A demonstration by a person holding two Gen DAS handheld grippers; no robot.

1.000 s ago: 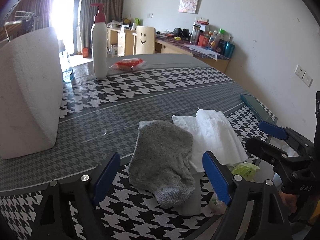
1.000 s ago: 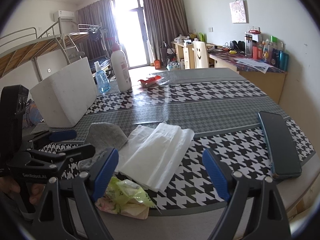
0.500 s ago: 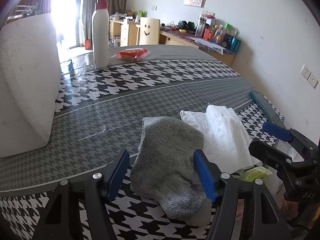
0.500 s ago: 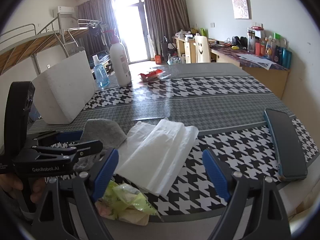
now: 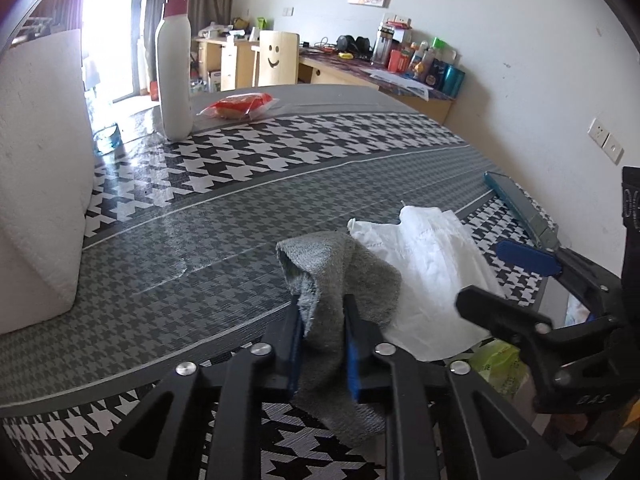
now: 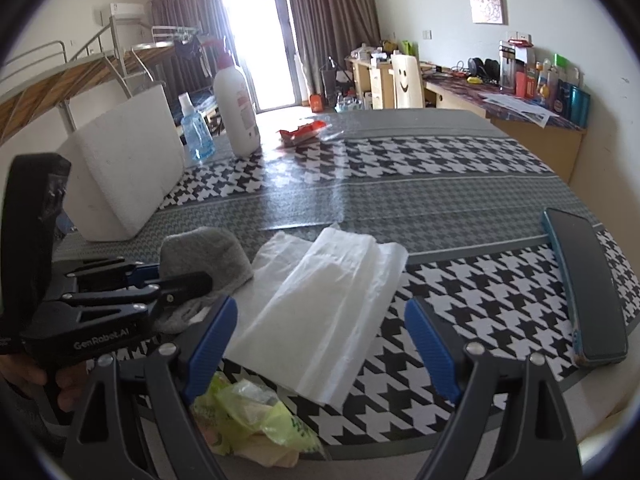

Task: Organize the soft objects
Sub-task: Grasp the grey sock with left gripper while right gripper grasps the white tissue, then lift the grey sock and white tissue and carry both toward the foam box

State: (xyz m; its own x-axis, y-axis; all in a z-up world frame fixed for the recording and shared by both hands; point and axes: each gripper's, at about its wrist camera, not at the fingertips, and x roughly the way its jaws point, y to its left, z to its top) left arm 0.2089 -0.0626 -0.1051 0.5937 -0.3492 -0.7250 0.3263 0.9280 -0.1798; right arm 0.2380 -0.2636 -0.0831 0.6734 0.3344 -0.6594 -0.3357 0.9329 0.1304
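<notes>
Blue fingers of our left gripper have just closed and now pinch the fuzzy gray sock, bunching it at lower centre. Right of it lies a crinkly white plastic bag. Only our right view shows the right gripper wide above that bag's near edge, empty.

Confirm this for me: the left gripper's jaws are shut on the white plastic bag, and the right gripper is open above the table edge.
Not quite. The left gripper has just closed its jaws on the grey sock, not the white plastic bag, which lies flat beside it; the left wrist view shows this. The right gripper is open above the table edge, as you said.
</notes>
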